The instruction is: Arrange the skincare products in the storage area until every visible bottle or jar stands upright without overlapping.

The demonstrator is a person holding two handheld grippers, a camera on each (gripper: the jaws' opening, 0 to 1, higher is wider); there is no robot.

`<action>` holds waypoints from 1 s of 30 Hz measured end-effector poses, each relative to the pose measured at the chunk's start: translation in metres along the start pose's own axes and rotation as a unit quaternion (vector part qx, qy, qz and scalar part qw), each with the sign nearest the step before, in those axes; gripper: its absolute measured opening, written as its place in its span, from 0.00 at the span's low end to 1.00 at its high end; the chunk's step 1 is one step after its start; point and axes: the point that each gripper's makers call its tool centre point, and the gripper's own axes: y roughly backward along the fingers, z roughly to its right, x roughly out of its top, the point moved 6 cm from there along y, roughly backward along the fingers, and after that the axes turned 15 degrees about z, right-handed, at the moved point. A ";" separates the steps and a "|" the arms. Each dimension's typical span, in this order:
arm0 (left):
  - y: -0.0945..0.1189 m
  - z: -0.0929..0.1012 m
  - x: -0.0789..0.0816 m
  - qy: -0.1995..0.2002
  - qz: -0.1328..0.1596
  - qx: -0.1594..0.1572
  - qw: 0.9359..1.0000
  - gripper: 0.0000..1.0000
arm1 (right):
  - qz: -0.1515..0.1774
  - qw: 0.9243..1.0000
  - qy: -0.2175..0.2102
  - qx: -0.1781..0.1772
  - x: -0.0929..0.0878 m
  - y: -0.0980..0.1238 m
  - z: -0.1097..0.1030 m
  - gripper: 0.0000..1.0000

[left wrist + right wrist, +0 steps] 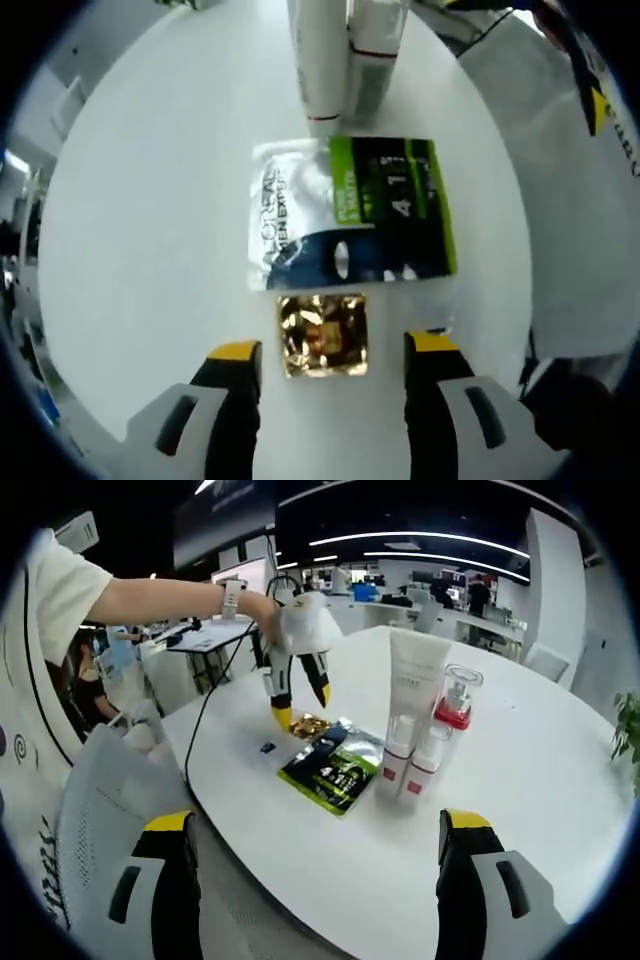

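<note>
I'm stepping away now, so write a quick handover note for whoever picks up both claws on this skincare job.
Left claw: open, empty, poised over the gold sachet, which lies flat between its jaws.
Right claw: open, empty, held back at the table edge.
Things: the green sachet lies flat just beyond the gold one, edges close. Behind it stand the white tube, a red-capped bottle and two small bottles, all upright and close together.
Done: every bottle and the tube stand upright.
Left: check that the standing group does not overlap; the sachets lie flat and may need placing.
</note>
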 end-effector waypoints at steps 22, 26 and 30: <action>0.017 0.018 0.006 0.038 0.076 0.073 0.994 0.68 | 0.007 1.000 0.011 -0.007 0.006 0.003 0.006 1.00; 0.021 0.024 0.008 0.044 0.087 0.085 0.992 0.68 | 0.008 1.000 0.015 -0.007 0.008 0.002 0.007 1.00; 0.024 0.023 0.007 0.051 0.102 0.097 0.989 0.70 | 0.006 1.000 0.017 -0.003 0.008 0.002 0.005 1.00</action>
